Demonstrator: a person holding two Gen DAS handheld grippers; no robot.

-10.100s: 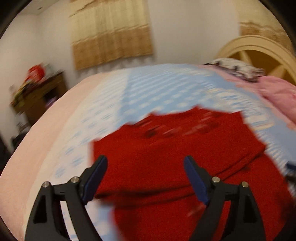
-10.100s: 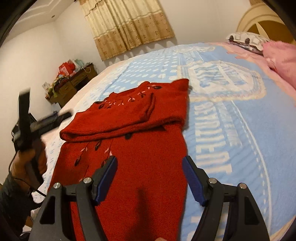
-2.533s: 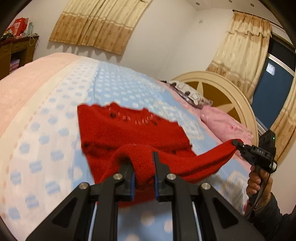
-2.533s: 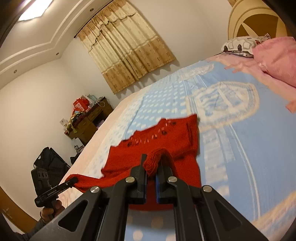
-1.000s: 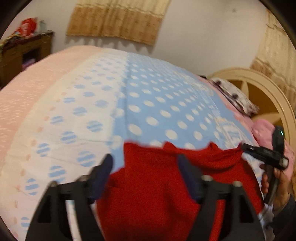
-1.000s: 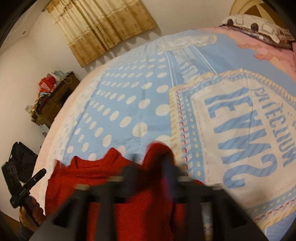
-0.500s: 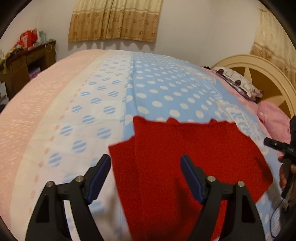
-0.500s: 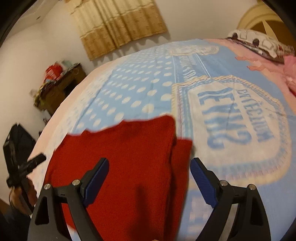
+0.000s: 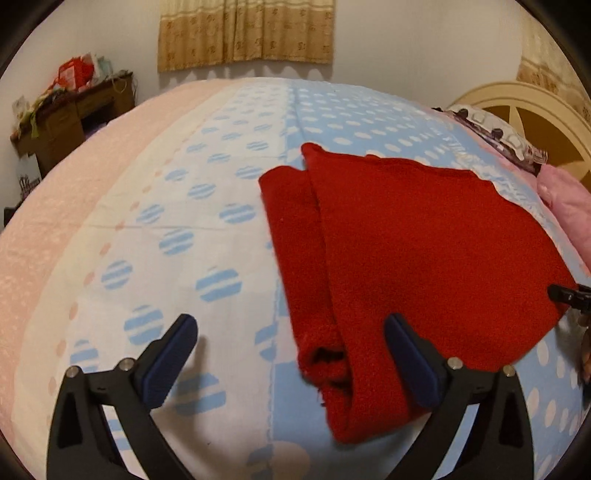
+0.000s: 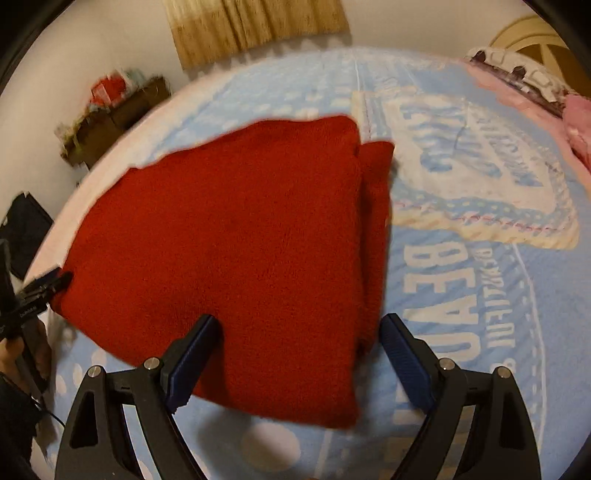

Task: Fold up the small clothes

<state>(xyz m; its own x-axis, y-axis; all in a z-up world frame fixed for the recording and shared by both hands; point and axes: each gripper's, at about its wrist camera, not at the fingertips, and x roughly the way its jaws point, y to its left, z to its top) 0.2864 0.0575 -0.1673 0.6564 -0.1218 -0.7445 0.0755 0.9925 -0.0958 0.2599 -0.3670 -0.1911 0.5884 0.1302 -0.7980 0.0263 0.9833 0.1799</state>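
A red knit sweater point(image 9: 417, 251) lies folded flat on the blue dotted bedspread point(image 9: 207, 229), with a narrower folded layer showing along its left side. In the right wrist view the sweater point(image 10: 236, 251) fills the middle. My left gripper point(image 9: 291, 354) is open and empty, just above the sweater's near left corner. My right gripper point(image 10: 299, 354) is open and empty, over the sweater's near right edge. Each gripper shows at the frame edge of the other's view: the right one point(image 9: 569, 293) and the left one point(image 10: 40, 288).
A wooden desk point(image 9: 74, 110) with clutter stands at the far left by the wall. Pillows point(image 9: 498, 136) and a pink blanket point(image 9: 565, 199) lie at the headboard point(image 9: 535, 110) on the right. Curtains point(image 9: 243, 33) hang behind the bed. A black bag point(image 10: 22, 229) sits on the floor.
Both grippers let go of the sweater after laying its lower half over the top. They have since drawn back toward me; the sweater now lies still and folded.
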